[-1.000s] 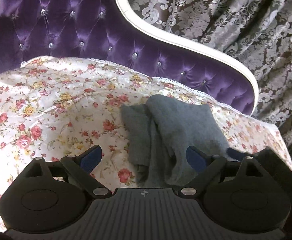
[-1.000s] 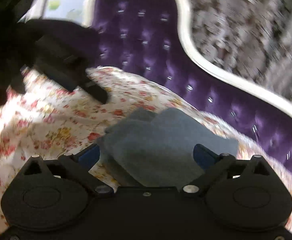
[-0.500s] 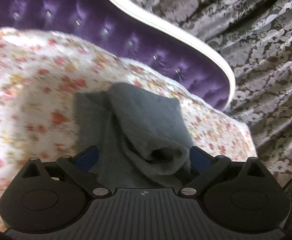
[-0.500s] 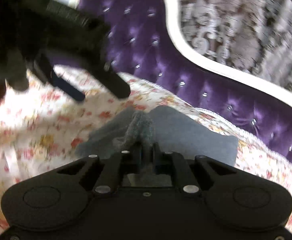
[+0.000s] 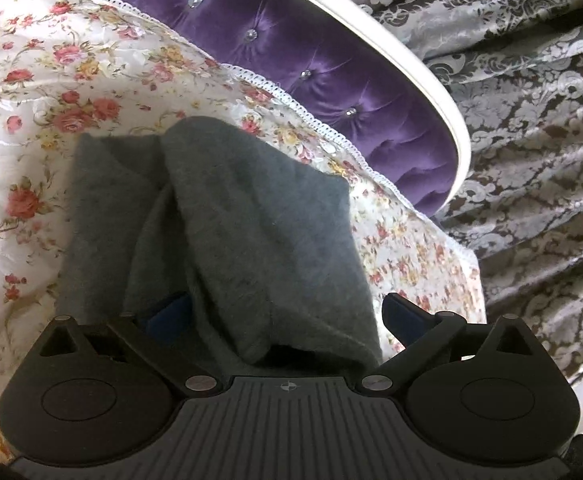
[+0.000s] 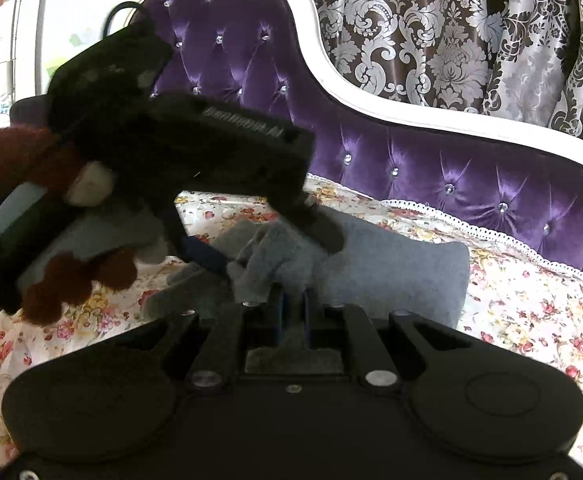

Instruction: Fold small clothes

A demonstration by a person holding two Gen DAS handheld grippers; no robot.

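Grey garment (image 5: pixel 227 216) on floral bedspread (image 5: pixel 51 92); raised fold runs straight ahead from left claw (image 5: pixel 287 312), spread wide astride it. Right claw (image 6: pixel 293 300) clenched on near edge, closer.

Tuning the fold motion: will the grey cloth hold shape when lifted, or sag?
Probably sags: the grey cloth bunches into soft folds where the right gripper pinches it. Likely light, since that small pinch raises a ridge. Its fuzzy surface should grip the floral sheet, not slide, between the open left gripper.
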